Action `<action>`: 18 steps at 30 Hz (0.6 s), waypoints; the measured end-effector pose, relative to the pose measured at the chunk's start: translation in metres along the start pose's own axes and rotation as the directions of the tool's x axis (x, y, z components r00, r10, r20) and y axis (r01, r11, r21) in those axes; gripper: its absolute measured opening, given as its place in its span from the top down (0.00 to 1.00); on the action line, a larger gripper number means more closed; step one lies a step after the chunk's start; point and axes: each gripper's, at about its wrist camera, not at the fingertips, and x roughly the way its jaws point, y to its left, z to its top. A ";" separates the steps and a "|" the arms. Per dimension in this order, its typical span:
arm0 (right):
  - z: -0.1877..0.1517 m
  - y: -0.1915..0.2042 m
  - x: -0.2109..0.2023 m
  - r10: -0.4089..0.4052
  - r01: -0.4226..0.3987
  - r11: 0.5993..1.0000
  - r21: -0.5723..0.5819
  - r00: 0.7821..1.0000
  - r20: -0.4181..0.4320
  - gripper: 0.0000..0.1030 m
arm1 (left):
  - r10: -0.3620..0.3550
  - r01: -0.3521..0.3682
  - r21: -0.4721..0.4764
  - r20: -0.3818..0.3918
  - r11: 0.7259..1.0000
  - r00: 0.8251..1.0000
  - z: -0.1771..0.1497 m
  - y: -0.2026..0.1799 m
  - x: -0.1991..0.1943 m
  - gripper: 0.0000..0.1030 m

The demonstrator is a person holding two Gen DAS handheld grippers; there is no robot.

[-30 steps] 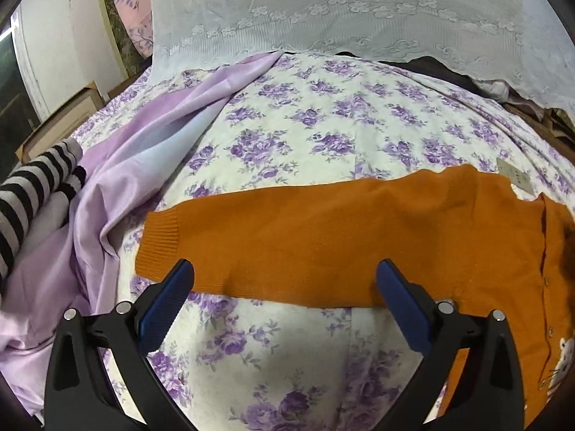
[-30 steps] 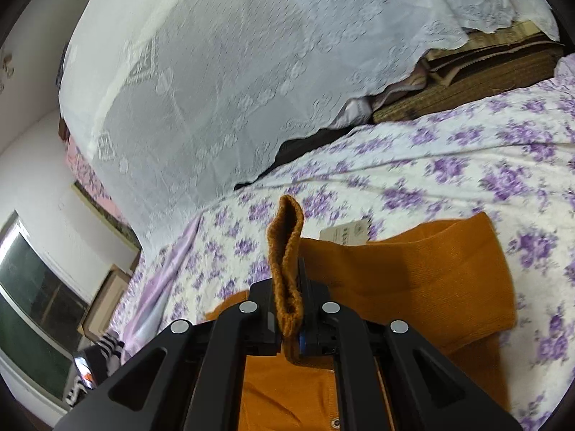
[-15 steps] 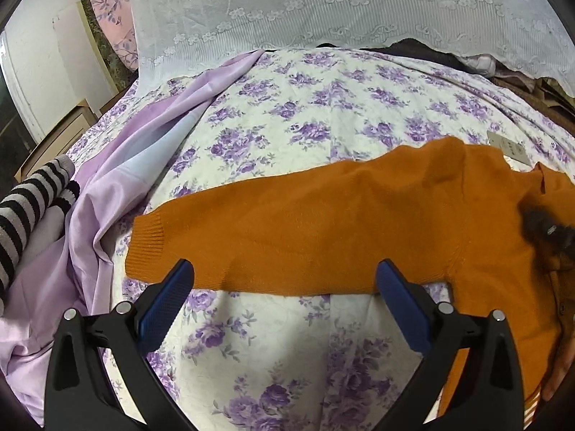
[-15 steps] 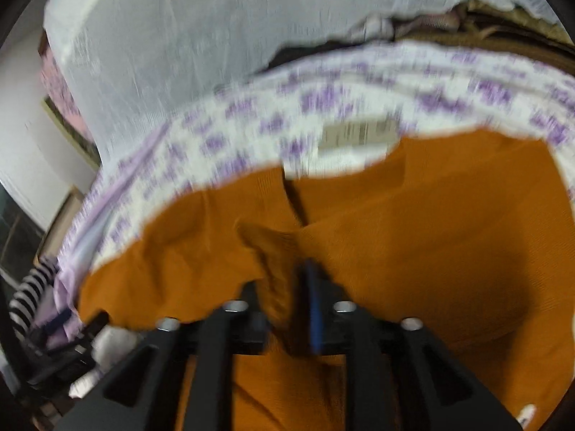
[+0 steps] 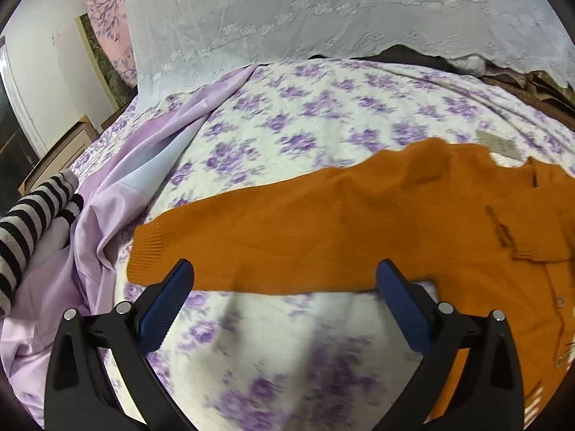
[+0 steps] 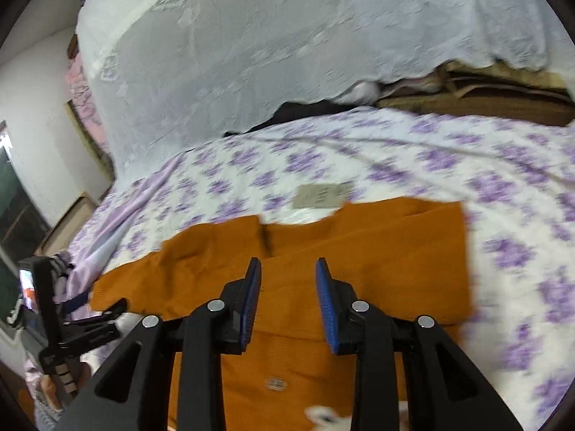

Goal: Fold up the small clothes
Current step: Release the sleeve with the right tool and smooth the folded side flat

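An orange knit sweater (image 5: 323, 230) lies flat on the flowered bedspread (image 5: 287, 136), one long sleeve stretched out to the left. My left gripper (image 5: 284, 269) is open wide just above that sleeve's near edge, holding nothing. The other sleeve lies folded over the body, its ribbed cuff (image 5: 521, 240) resting on the chest. In the right wrist view my right gripper (image 6: 287, 264) hovers over the sweater (image 6: 377, 251); its jaws are opening and nothing is between them. My left gripper (image 6: 86, 327) shows at that view's left edge. A paper tag (image 6: 321, 195) sticks out at the collar.
A lilac cloth (image 5: 118, 194) and a black-and-white striped garment (image 5: 32, 222) lie left of the sweater. A white lace cover (image 5: 323, 18) rises at the bed's far side, with brown bedding (image 6: 485, 97) stacked at the right. Wooden furniture (image 5: 54, 158) stands beyond the left edge.
My right gripper, shut on the sweater's cuff a second ago, swung it over the body and let it go; its jaws now stand apart. My left gripper drifted a little right along the sleeve.
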 end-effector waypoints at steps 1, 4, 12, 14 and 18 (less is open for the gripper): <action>0.002 -0.011 -0.004 -0.035 0.035 0.999 -0.008 0.999 0.003 0.70 | -0.048 0.048 0.001 -0.016 0.999 0.999 0.003 -0.011 -0.005 0.04; 0.009 -0.038 -0.001 -0.091 0.091 0.995 0.026 0.996 -0.004 0.70 | -0.131 0.132 0.038 -0.035 0.991 0.991 0.014 -0.042 -0.017 0.04; 0.029 -0.099 0.038 -0.089 0.095 0.975 0.199 0.995 -0.039 0.77 | -0.157 0.159 0.155 -0.023 0.975 0.987 0.043 -0.159 -0.018 0.04; 0.031 -0.109 0.051 -0.101 0.110 0.972 0.206 0.993 -0.053 0.77 | -0.134 0.143 0.165 -0.064 0.976 0.989 0.043 -0.176 0.005 0.04; 0.019 -0.144 0.089 -0.109 0.141 0.956 0.256 0.985 -0.132 0.85 | -0.183 0.199 0.107 -0.141 0.974 0.973 0.033 -0.180 0.051 0.04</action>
